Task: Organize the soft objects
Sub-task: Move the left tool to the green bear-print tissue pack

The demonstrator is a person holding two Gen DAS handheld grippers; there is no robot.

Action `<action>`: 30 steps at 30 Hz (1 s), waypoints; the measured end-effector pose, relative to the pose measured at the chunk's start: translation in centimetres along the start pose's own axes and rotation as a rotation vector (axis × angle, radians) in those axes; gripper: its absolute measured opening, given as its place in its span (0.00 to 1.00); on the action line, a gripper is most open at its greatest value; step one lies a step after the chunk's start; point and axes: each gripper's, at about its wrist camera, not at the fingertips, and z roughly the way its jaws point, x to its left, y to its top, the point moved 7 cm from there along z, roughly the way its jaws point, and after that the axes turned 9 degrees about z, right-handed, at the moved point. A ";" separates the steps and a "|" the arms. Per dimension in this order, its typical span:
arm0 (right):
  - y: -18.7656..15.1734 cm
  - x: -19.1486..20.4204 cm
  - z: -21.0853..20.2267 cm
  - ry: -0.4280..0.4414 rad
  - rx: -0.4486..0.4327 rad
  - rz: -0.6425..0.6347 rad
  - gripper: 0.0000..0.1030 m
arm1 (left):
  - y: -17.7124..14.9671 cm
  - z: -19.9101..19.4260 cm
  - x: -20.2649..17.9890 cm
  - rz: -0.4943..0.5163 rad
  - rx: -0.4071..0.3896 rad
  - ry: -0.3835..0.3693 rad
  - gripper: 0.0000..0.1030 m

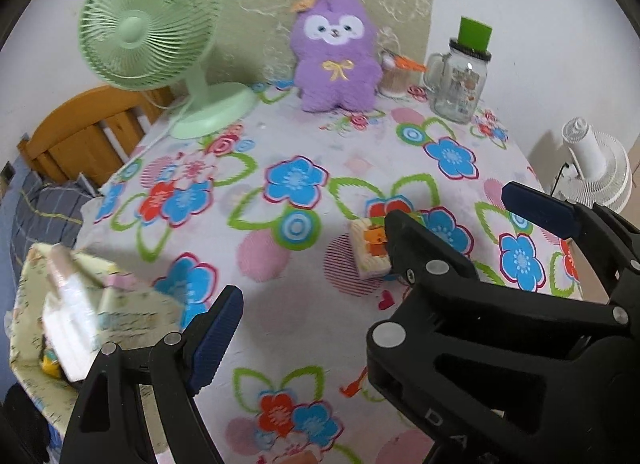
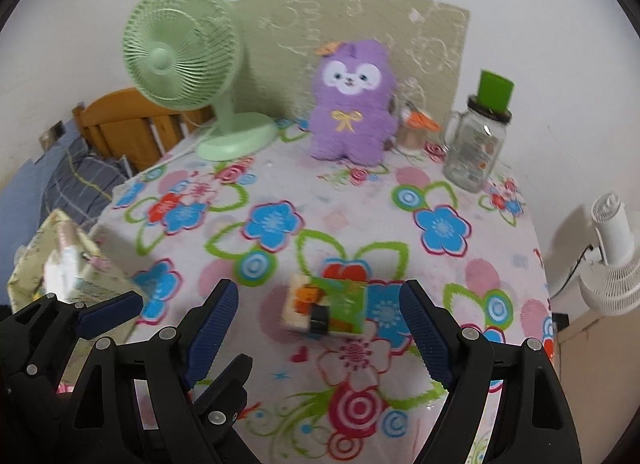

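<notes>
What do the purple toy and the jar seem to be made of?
Purple toy: plush fabric with a matte, fuzzy pile, embroidered face and bow. Jar: apparently clear glass, glossy and see-through, with printed pictures; its green cap looks like smooth plastic.

A desk (image 2: 320, 223) draped in a white cloth with bright flowers is filling the middle of both views. A green fan (image 2: 188, 63) is standing at its upper left, a purple plush toy (image 2: 352, 103) is sitting upright at upper centre, and a glass jar (image 2: 476, 143) with a green cap is standing at upper right. A small colourful soft block (image 2: 324, 310) is lying near centre.
</notes>
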 end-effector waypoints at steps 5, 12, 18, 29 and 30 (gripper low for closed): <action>-0.2 -2.2 2.1 -0.017 0.028 0.032 0.83 | 0.5 2.3 -1.1 0.008 0.028 -0.030 0.83; -0.4 -4.3 4.6 -0.047 0.047 0.050 0.83 | 1.1 4.6 -2.4 0.015 0.054 -0.072 0.83; -0.4 -5.7 5.9 -0.060 0.052 0.070 0.83 | 1.6 6.1 -3.1 0.018 0.065 -0.088 0.83; -0.2 -7.4 8.0 -0.083 0.067 0.084 0.83 | 2.0 8.6 -3.8 0.018 0.104 -0.114 0.83; -0.2 -7.5 8.2 -0.082 0.069 0.086 0.83 | 2.1 8.8 -3.9 0.018 0.108 -0.117 0.83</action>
